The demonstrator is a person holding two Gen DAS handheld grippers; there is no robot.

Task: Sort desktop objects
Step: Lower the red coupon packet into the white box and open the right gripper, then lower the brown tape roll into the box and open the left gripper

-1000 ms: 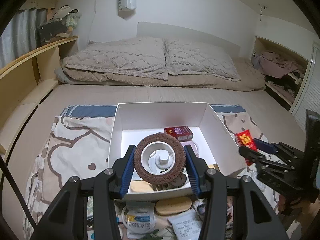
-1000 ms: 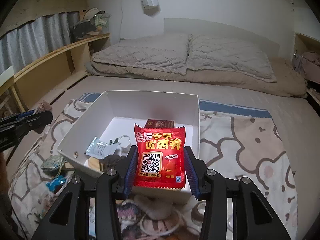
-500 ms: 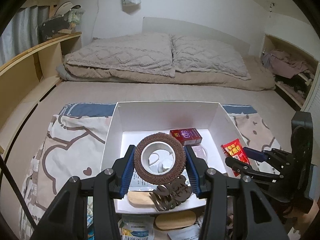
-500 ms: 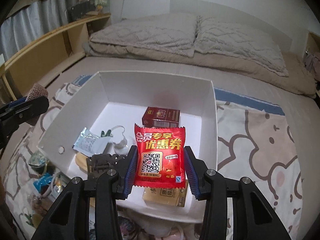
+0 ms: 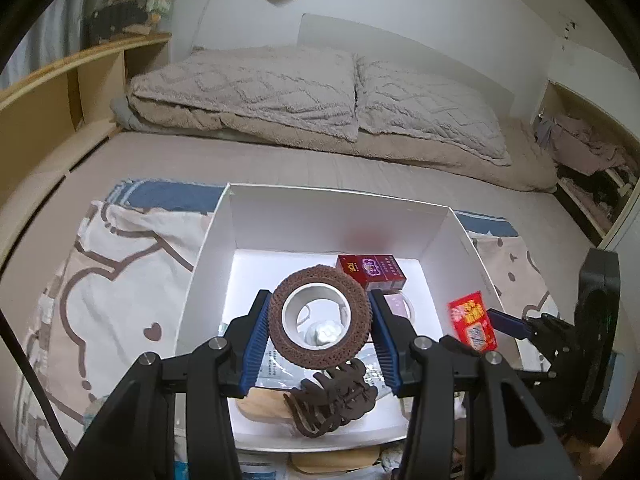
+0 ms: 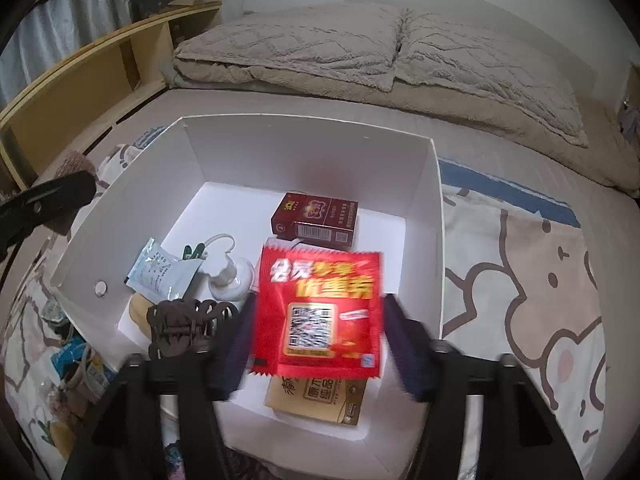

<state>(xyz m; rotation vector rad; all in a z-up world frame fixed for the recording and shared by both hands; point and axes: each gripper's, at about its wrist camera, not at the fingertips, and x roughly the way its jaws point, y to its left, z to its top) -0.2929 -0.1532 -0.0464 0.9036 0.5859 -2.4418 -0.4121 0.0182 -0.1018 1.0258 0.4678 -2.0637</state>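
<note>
My left gripper point(image 5: 319, 308) is shut on a brown tape roll point(image 5: 280, 332), held upright over the near half of the white box point(image 5: 440, 240). My right gripper point(image 6: 316, 308) hangs over the box's near right part. Its jaws are opening, and the pads stand clear of the red snack packet point(image 6: 316, 276) between them; the packet is blurred. The same packet point(image 5: 472, 326) shows at the right in the left wrist view. Inside the box lie a red cigarette pack point(image 6: 316, 216), a brown hair claw point(image 6: 184, 320), a white sachet point(image 6: 160, 272) and a tan packet point(image 6: 320, 396).
The box sits on a bear-print blanket point(image 6: 520, 280) spread over a bed, with grey pillows point(image 5: 280, 92) at the far end. Small clutter point(image 6: 72, 360) lies beside the box's near left corner. A wooden shelf point(image 5: 60, 92) runs along the left wall.
Both grippers have come forward and down over the box. The right jaws have spread away from the red packet, which now looks blurred. The left still holds the tape roll.
</note>
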